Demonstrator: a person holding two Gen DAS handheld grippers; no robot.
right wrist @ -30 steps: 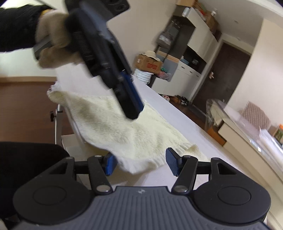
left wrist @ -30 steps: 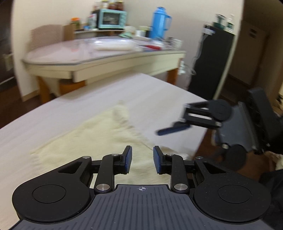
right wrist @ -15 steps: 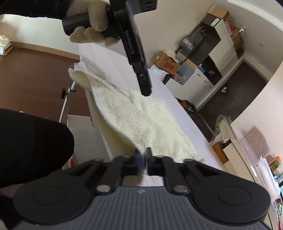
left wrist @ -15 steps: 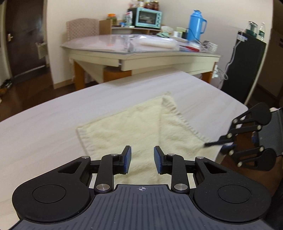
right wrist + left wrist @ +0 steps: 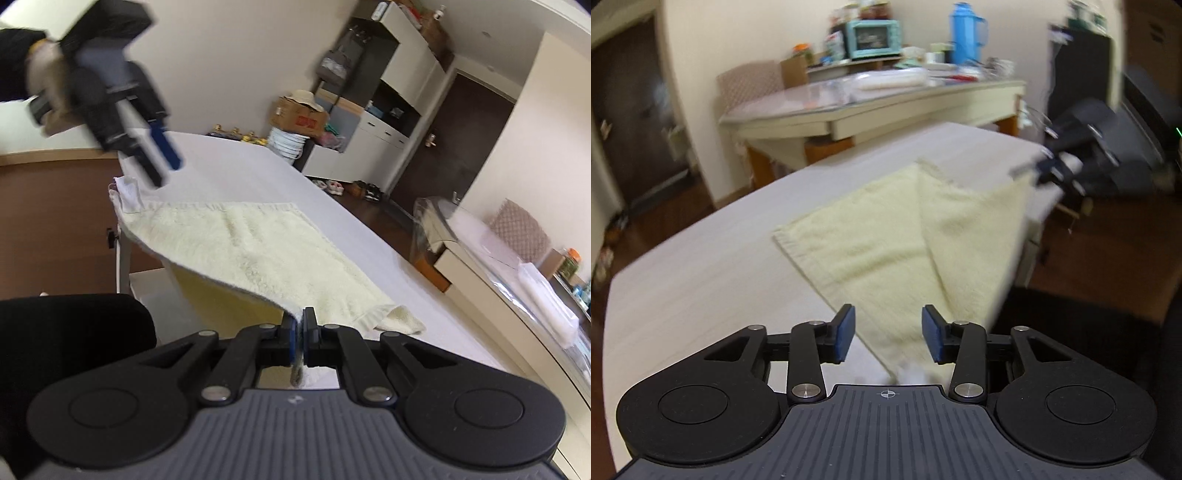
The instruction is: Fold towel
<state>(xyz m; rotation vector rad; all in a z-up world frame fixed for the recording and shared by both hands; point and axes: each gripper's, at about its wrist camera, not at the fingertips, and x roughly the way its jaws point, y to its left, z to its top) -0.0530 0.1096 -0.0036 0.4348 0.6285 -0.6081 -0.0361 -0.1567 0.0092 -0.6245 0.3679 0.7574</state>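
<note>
"What is the pale yellow fluffy cloth towel (image 5: 886,236) like?"

"Soft and fuzzy, with a flat woven edge. It lies on a smooth, matt white table top (image 5: 701,280)."

"And the black plastic left gripper (image 5: 888,334)?"

"Dull black plastic with shiny round metal pins. Its blue pads (image 5: 845,332) look like matt rubber. The black plastic right gripper (image 5: 300,334) has the same finish."

"That hand in a beige knitted glove (image 5: 46,83)?"

"Rough, woolly cloth. The dark brown wooden floor (image 5: 59,221) looks smooth with a slight shine."
</note>
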